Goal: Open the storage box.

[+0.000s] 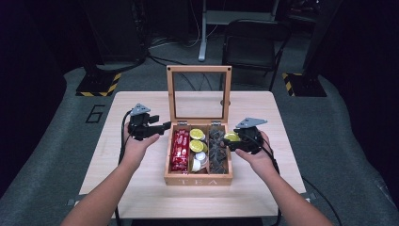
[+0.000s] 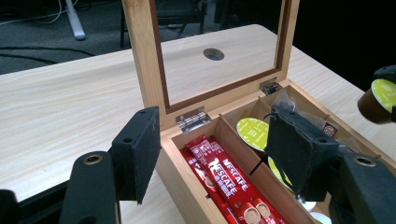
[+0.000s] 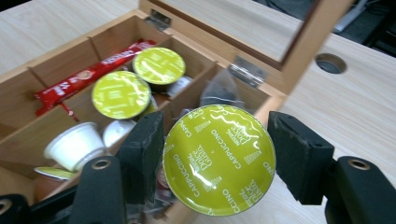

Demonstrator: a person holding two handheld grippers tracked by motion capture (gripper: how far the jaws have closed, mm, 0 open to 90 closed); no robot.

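A wooden tea box [image 1: 197, 181] stands at the middle of the table with its glass-paned lid [image 1: 198, 68] upright. Its left compartment holds red Nescafe sticks [image 1: 180, 149], the middle one green-lidded capsules [image 1: 196, 140] and white ones, the right one dark packets [image 1: 218, 150]. My right gripper [image 1: 229, 141] hovers over the box's right side, shut on a green-lidded cappuccino capsule [image 3: 218, 158] held by its rim between both pads. My left gripper [image 1: 164, 126] stands open just left of the box's back corner, nothing between its jaws [image 2: 210, 154].
Bare tabletop [image 1: 141, 188] lies left, right and in front of the box. A round cable hole [image 1: 225, 102] sits behind the lid. Past the table's far edge stand a folding chair [image 1: 254, 42] and a desk leg [image 1: 202, 47].
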